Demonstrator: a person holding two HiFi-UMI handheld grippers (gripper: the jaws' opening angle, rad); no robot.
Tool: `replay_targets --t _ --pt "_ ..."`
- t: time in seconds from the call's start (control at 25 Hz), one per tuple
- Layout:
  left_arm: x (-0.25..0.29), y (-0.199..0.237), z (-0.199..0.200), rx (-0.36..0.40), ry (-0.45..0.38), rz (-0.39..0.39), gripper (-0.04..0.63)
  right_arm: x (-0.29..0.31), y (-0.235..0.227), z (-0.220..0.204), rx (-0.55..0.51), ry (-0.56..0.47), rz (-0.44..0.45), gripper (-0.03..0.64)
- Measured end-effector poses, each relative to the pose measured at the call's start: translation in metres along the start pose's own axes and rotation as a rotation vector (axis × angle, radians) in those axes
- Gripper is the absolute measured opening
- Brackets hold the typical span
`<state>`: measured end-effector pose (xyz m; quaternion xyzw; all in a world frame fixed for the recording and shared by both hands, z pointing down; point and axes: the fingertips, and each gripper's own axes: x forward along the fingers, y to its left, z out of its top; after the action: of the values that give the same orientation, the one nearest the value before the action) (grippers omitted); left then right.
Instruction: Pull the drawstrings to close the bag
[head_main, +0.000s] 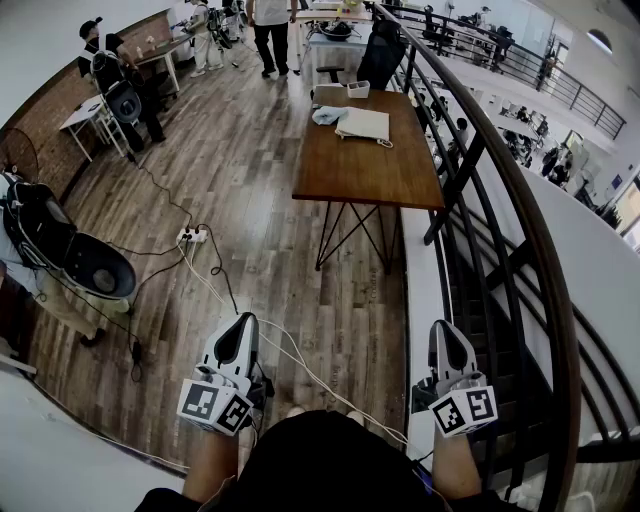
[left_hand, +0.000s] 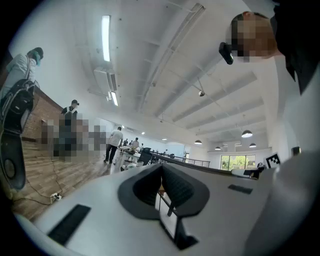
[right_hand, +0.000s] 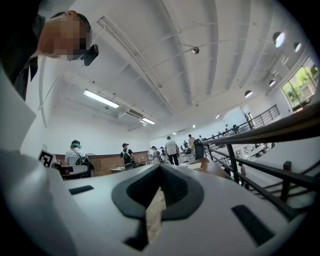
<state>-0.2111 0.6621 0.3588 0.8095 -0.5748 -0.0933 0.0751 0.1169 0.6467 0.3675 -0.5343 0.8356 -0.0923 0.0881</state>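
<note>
Left tool (head_main: 240, 324) and right tool (head_main: 446, 332) — jaws together, empty — hang above floor cables (head_main: 320, 380); bag (head_main: 362, 123) lies on tabletop (head_main: 365, 172), well ahead.

A brown wooden table (head_main: 365, 170) on black crossed legs is seen standing on the plank floor (head_main: 250, 150). At its far end 1 flat cream bag (head_main: 362, 124) is laid, with 1 pale blue cloth (head_main: 327, 115) just beside it and 1 small white box (head_main: 358, 89) beyond. On the floor, 1 white power strip (head_main: 190, 236) and trailing cables (head_main: 310, 372) are laid.
</note>
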Motion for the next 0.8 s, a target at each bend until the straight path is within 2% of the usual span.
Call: replay_targets --t 0.56,0.8 --pt "0.002 -0.002 0.007 -0.009 -0.011 -0.008 0.015 0.005 0.009 -0.004 -0.025 0.03 0.031 -0.009" --pt "0.001 -0.012 0.002 -0.044 -0.003 -0.032 0.017 -0.003 0.009 -0.002 0.076 0.023 0.072 -0.005"
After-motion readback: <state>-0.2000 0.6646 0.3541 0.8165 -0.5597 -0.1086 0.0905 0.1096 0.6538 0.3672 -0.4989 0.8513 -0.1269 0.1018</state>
